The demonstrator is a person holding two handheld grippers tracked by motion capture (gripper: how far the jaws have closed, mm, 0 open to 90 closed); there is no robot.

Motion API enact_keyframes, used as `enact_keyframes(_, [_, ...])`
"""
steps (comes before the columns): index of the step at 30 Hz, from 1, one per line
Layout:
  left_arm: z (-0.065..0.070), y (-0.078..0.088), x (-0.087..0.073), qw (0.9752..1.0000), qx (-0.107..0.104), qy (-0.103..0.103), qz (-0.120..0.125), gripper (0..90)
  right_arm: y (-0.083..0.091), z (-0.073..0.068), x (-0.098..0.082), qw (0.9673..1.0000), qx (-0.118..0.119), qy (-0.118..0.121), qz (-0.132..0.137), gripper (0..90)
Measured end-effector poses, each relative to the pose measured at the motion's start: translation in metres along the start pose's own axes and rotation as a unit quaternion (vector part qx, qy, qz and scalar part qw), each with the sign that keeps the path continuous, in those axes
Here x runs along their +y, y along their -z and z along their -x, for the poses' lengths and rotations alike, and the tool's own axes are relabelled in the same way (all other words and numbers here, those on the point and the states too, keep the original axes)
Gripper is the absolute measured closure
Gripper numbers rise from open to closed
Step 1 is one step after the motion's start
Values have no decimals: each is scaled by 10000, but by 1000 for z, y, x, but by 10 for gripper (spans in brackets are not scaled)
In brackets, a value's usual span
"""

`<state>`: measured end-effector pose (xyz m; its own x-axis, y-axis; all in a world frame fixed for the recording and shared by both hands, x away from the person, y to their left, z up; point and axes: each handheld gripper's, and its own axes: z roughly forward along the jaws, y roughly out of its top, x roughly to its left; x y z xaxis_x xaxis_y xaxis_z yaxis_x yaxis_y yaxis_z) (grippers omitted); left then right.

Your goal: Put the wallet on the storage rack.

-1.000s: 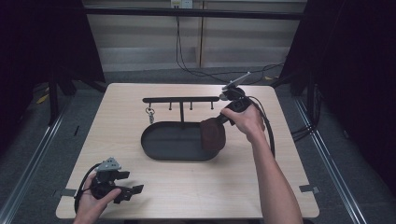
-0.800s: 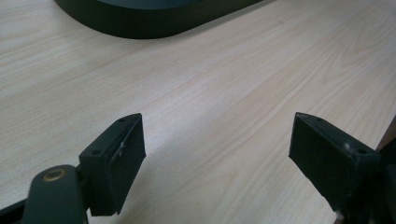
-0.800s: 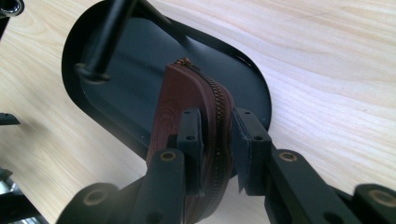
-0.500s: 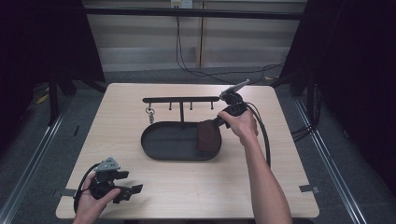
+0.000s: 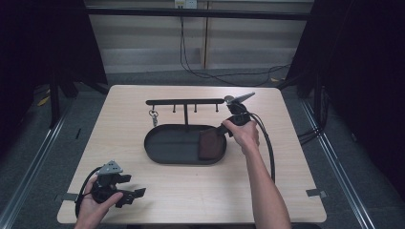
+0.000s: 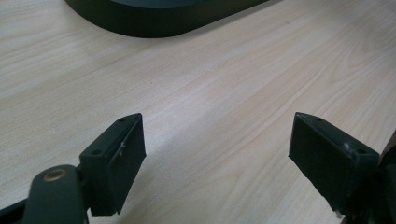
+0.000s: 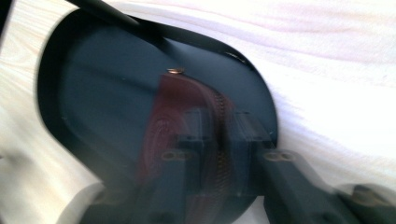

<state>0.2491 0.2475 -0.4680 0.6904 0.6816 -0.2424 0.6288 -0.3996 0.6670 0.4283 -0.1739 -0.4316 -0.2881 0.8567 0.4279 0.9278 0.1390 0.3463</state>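
The right gripper (image 5: 220, 132), held in the person's right hand (image 5: 244, 134), points down and leftward into the right end of the dark oval tray (image 5: 162, 153). Its jaws are clamped together on a brown zippered pouch (image 5: 210, 144); in the right gripper view, which is blurred, the two black jaws pinch the pouch (image 7: 180, 116) along its zipper edge, with a small brass-coloured piece showing at the far end of the pouch. The pouch hangs inside the tray's right end, over the tray floor (image 7: 102, 93); whether it touches the floor I cannot tell. A black cable trails from this gripper back along the forearm toward the near edge of the table.

Behind the tray stands a dark rack (image 5: 185, 101), a level bar on a post with small pegs hanging down from it. A key ring (image 5: 154, 114) hangs from the peg nearest the bar's left end, well apart from the pouch.

The left gripper (image 5: 128, 194) rests low near the table's near left corner, in the person's left hand (image 5: 95, 206), with a grey three-cornered plate on top. Its jaws stand wide apart with nothing between them; in the left gripper view only bare light wood of the table (image 6: 224, 93) lies between the two pads, and the tray's curved rim (image 6: 154, 28) shows farther off.
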Motion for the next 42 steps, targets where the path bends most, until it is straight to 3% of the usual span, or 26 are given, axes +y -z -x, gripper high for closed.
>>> enact_keyframes(1, [0,0,0,10000,6,-3,19,184,-3,0,-1,10000,-43,-12,-17,831])
enact_keyframes(3, [-1,1,0,10000,9,10,32,184,-6,3,-3,9998,87,4,156,830])
enact_keyframes(5, [-1,0,0,10000,15,38,52,185,-10,4,-4,9999,36,0,100,831])
enact_keyframes(12, [-1,0,0,10000,-4,15,32,185,-12,5,-6,9995,111,-62,283,775])
enact_keyframes(17, [-1,0,0,10000,-17,37,54,185,-9,8,-10,9990,169,18,404,662])
enact_keyframes(18, [-1,-1,0,10000,7,55,52,185,-7,9,-12,9987,205,64,468,583])
enact_keyframes(21, [-2,0,0,9999,-14,72,76,185,-2,9,-15,9975,239,182,632,461])
enact_keyframes(23, [-2,0,0,9999,-17,93,95,184,0,8,-15,9972,224,232,670,421])
enact_keyframes(24, [-2,0,0,9999,-11,106,101,184,3,7,-17,9962,213,351,765,342])
enact_keyframes(25, [-2,0,0,9999,-11,106,101,185,3,7,-17,9962,213,351,765,342])
enact_keyframes(26, [-3,0,0,9999,5,111,93,184,7,5,-20,9956,128,437,818,250])
enact_keyframes(31, [-3,0,0,9999,9,105,94,184,17,0,-27,9923,160,572,1083,208])
enact_keyframes(36, [-3,1,0,9999,-6,131,109,185,24,1,-37,9909,113,672,1163,145])
enact_keyframes(39, [-4,1,0,9999,-4,115,113,185,28,1,-43,9905,-49,776,1131,144])
enact_keyframes(42, [-4,1,0,9998,5,123,122,185,34,-1,-50,9883,-140,838,1265,151])
